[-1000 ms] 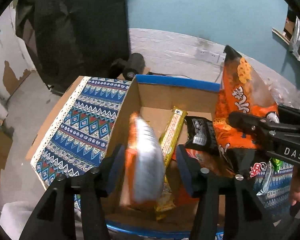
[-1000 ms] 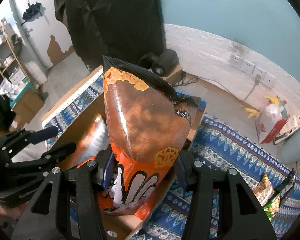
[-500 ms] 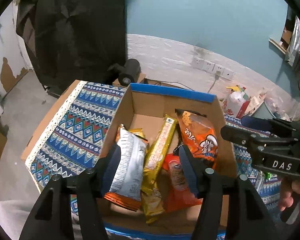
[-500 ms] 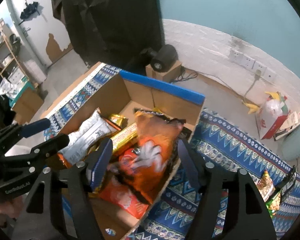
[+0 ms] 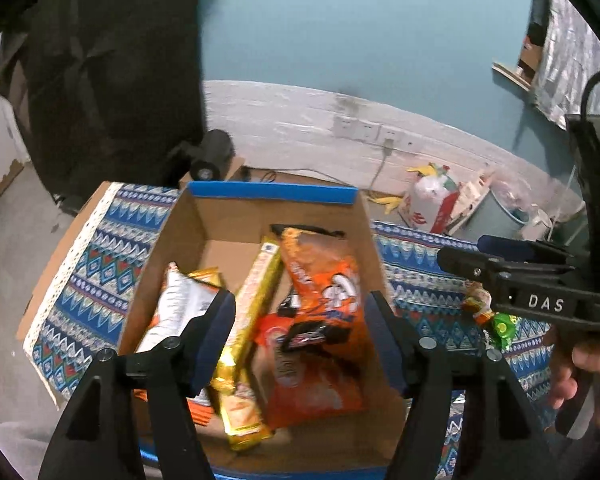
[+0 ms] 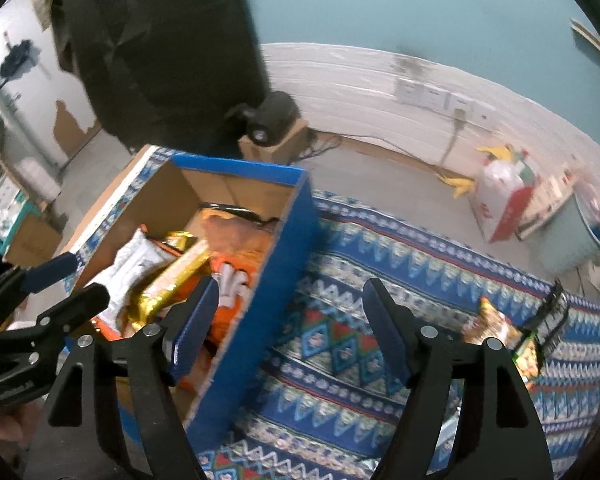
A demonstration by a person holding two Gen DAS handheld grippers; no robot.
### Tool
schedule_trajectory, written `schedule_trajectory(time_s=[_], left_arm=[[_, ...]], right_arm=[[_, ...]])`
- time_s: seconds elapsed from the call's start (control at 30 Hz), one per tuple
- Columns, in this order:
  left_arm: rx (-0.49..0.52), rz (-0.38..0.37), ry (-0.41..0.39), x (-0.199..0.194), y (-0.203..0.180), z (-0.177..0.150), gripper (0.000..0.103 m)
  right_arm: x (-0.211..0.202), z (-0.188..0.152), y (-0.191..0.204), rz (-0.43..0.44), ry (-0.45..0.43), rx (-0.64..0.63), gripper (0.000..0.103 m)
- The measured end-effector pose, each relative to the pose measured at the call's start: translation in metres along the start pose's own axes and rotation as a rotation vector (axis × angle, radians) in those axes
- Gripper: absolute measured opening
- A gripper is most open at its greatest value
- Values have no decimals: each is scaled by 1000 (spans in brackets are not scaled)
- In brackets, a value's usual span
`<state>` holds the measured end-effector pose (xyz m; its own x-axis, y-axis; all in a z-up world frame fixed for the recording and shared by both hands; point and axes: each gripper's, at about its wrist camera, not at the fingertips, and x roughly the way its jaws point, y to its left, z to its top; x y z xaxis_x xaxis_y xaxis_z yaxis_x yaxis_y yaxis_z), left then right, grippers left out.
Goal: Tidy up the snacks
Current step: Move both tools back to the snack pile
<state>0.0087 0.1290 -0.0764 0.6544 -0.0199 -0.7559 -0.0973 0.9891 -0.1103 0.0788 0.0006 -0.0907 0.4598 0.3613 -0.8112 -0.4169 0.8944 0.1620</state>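
While the patterned cloth (image 6: 400, 280) covers the worktop, the box (image 5: 274, 193) on it holds an orange bag (image 5: 324, 292) (gold bar (image 5: 256, 296) at its 9 o'clock). Both jaws have just been opening: left hand-held gripper (image 5: 300, 340) released above the box, right hand-held gripper (image 6: 290, 334) released, nothing between.

Box (image 5: 204, 236) front edge cut off below — snack (image 6: 496, 330) by the cloth's (image 6: 400, 264) right edge, half hidden, blurred.
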Motion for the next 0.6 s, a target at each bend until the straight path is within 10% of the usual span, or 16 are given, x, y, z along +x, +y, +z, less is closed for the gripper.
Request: schedule_trajectory(time_s=[0.6], left_arm=[[169,-86,-2,16,-96,5,72]], right_arm=[[-31,-40,-101,-97,2,152,79]])
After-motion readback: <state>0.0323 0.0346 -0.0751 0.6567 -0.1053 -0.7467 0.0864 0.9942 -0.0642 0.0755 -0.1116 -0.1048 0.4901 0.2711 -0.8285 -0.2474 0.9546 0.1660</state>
